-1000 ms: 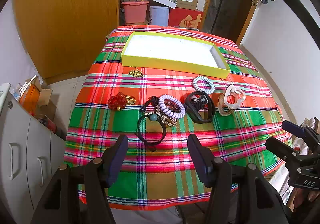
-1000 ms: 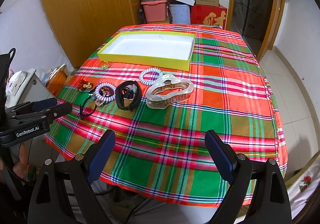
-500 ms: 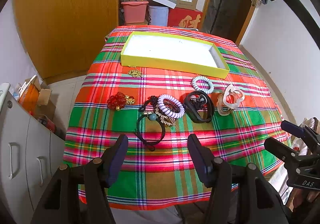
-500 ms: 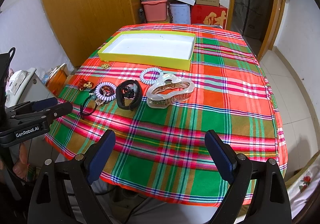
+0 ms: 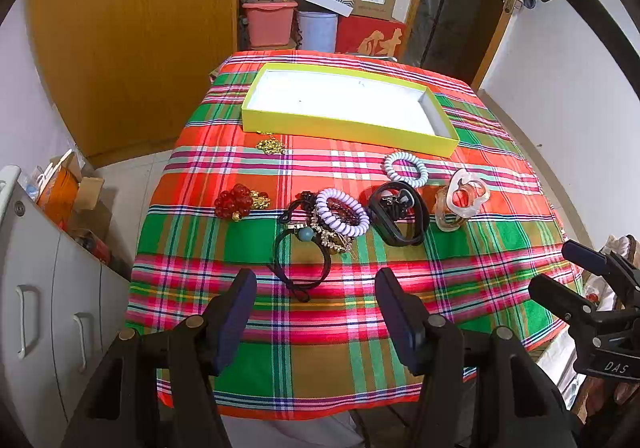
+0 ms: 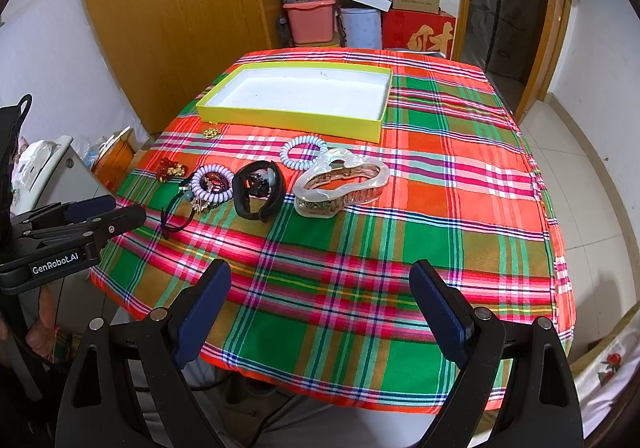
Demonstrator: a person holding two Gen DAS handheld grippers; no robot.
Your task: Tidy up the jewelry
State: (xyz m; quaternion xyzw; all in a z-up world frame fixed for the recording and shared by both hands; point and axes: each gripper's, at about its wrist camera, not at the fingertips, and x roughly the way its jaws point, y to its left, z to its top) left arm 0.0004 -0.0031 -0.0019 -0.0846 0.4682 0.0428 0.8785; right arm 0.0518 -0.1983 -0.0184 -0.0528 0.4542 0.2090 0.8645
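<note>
The left tongs (image 5: 316, 308) are wide open and hold nothing. They hang over the near edge of the table (image 5: 360, 368). The right tongs (image 6: 320, 304) are wide open too, and hold nothing. They hang over the near edge, well apart from the jewelry.

I think the job has not started, since the yellow box (image 5: 340, 124) at the far side is bare inside. All the jewelry lies on the striped cloth between the tongs and the box.

Nearest the left tongs is a black hair tie (image 5: 300, 268). Just past it a purple coil band (image 5: 342, 211) sits on a tangle of beads. Beside that are a black strap (image 5: 398, 216) and a clear hair clip (image 5: 460, 200). A pale coil band (image 5: 405, 169) lies near the box. A red bead bunch (image 5: 236, 201) and a gold chain (image 5: 271, 145) lie off to the left.

The next move should be to reach down and pinch one piece. The tangled pile may lift together, so a lone piece is easier.
</note>
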